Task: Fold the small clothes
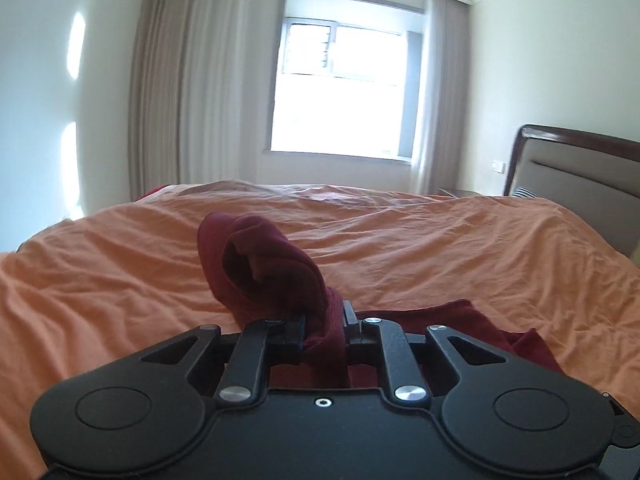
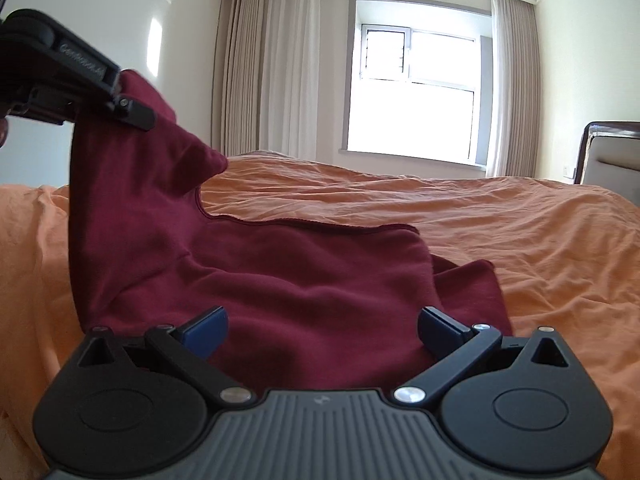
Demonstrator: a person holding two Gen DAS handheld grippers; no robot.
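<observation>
Gripping one edge of the dark red garment (image 2: 256, 280), our left gripper (image 1: 324, 320) had its jaws clamped on a bunched fold of the cloth, which passed between the pads and stood up beyond them in a rounded loop. In the right wrist view, this same gripper (image 2: 132, 114) appeared at the upper left, raised above the bed (image 2: 500, 240), with the fabric hanging from it in a steep sheet down to the bedding.

Our right gripper (image 2: 322, 330) was released: its two blue pads (image 2: 204, 330) stood wide apart, with nothing pressed between them. The garment lay directly ahead of and beneath the pads, though we could not tell whether either pad touched the cloth.

The garment's lower part rested spread on the orange bedcover (image 1: 440, 248), near the bed's close edge, with one hemmed edge running across the middle of the right wrist view and a further flap extending to the right. The bedcover was creased throughout.

Behind the bed we recorded a bright window (image 1: 340, 88) flanked by beige curtains (image 1: 180, 88), and a padded headboard (image 1: 580, 176) with a dark wooden frame at the right.
</observation>
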